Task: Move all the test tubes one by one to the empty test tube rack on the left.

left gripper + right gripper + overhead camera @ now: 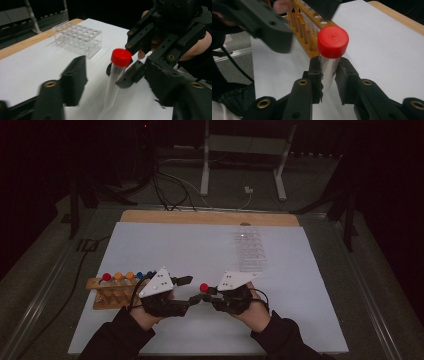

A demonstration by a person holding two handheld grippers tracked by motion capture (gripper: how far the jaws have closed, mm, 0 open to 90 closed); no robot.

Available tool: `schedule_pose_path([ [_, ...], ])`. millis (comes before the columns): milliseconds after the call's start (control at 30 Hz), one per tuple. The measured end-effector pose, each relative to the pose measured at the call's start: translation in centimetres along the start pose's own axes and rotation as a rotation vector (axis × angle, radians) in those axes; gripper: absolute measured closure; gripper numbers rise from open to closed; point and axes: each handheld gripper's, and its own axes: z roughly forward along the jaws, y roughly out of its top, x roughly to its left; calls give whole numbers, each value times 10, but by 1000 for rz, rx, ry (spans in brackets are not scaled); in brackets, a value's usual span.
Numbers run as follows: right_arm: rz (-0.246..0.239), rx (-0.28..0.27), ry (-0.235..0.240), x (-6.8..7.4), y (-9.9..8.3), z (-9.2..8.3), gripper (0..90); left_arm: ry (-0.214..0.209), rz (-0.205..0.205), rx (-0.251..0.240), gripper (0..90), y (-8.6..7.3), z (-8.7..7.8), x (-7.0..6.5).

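While our right gripper [329, 75] clamps the clear tube [329, 67] just under its red cap [333, 41], low centre of the high view, our left gripper [112, 82] brackets the tube with jaws apart, not pressing. Left of them on the white bench [200, 250] stands the wooden rack [107, 292] with coloured caps; higher right sits the clear rack [250, 250]

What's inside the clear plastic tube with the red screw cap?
The clear plastic tube with the red screw cap looks empty through the wall visible in the left gripper view. In the right gripper view, the right gripper clamps it below the cap, hiding that stretch.
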Motion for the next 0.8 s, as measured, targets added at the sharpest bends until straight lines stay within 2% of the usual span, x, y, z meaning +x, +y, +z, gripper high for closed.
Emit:
schedule_pose_path([
  [33,-2,2,1,0,0,0,750,-6,2,0,426,1,2,0],
  [100,-3,0,1,1,0,0,750,6,14,7,479,1,6,-2],
  [300,-8,0,4,2,1,-1,750,-7,36,7,617,1,13,-3],
  [367,-2,1,3,2,1,0,750,-7,49,1,696,2,13,-5],
  [467,0,-8,11,2,1,-1,748,-9,62,-1,712,3,11,-5],
  [533,-5,-16,15,2,1,-2,738,-20,43,-13,714,3,8,-3],
  [600,5,-30,32,0,1,-4,655,-5,50,-14,715,5,5,-2],
  [667,13,-45,24,-1,1,-6,548,8,51,-20,715,6,0,0],
  [800,36,-78,-19,-6,1,-14,354,44,49,-40,716,10,-13,7],
])
